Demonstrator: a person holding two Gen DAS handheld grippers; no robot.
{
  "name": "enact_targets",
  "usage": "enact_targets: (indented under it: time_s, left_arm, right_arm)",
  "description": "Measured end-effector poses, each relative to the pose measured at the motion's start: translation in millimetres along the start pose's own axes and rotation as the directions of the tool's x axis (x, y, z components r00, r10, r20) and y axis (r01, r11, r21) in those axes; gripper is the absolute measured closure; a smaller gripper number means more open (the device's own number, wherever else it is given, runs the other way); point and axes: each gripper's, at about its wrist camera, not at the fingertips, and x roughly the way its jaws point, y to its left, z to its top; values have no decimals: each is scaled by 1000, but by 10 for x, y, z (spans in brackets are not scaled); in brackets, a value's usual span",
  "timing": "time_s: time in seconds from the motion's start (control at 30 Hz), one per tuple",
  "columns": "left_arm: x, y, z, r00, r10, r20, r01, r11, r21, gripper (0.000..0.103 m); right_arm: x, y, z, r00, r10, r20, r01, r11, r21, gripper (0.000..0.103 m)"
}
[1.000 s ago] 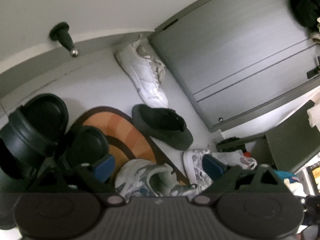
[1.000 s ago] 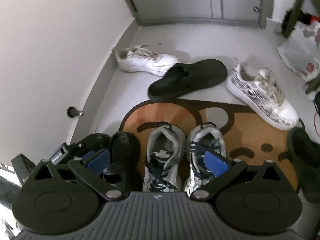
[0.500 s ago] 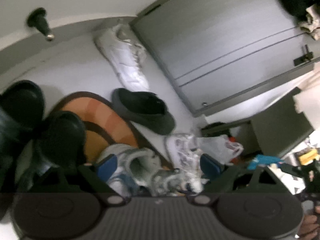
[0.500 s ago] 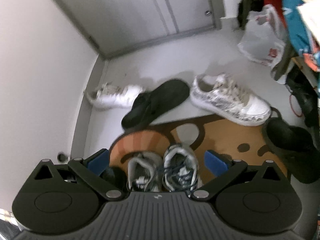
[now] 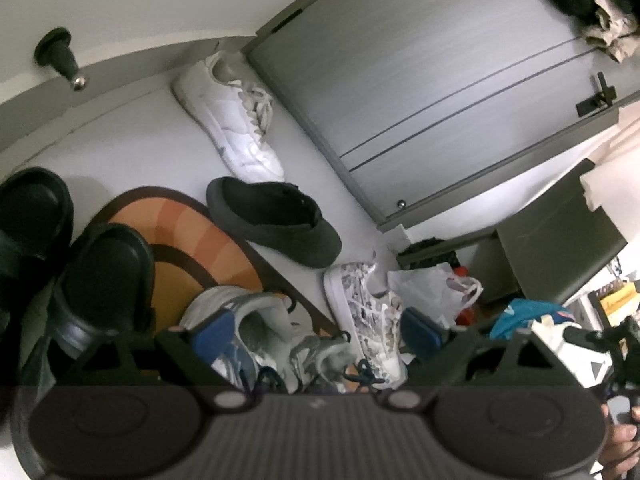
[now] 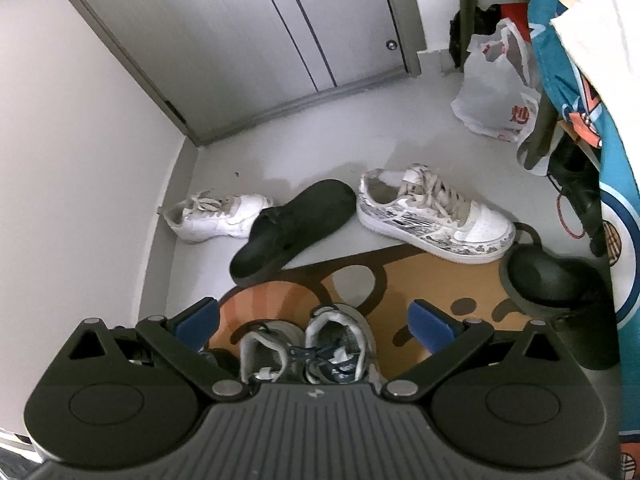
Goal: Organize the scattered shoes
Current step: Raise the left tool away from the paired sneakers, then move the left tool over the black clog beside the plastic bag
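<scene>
A pair of grey sneakers [image 6: 308, 348] stands side by side on the orange doormat [image 6: 420, 280], right under my open right gripper [image 6: 314, 320]. A white sneaker [image 6: 216, 216] lies by the wall, a black slipper [image 6: 292, 228] beside it, and a white patterned sneaker [image 6: 436, 216] at the mat's far edge. Another black slipper [image 6: 540, 276] sits at the mat's right. In the left wrist view my open left gripper [image 5: 316, 332] hovers over the grey sneakers [image 5: 260, 332], with a pair of black sandals [image 5: 100, 276] to the left on the mat [image 5: 192, 232].
A grey door [image 6: 280, 32] closes the far side, with a wall [image 6: 72, 160] on the left. A white plastic bag [image 6: 496, 96] lies near a dark frame at the right. Hanging blue cloth [image 6: 592, 120] crowds the right edge. A door stopper [image 5: 60, 56] projects from the baseboard.
Both grippers have risen and pulled back from the grey sneakers, so more of the floor and door shows. The shoes have not moved.
</scene>
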Motion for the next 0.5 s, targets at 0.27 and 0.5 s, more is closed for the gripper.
enact_targets:
  time_s: [0.27,0.5]
  left_arm:
    - [2,-30,-23,1000,16,-6,-16,999,39,12]
    - [-18,-176,57,999,44,12,-45,995,88,12]
  right_arm:
    - [5,1,-4,1000,-9,-6,8,996,-91,1]
    - [-151,-328,98,999,-52,17,54,990,-134,1]
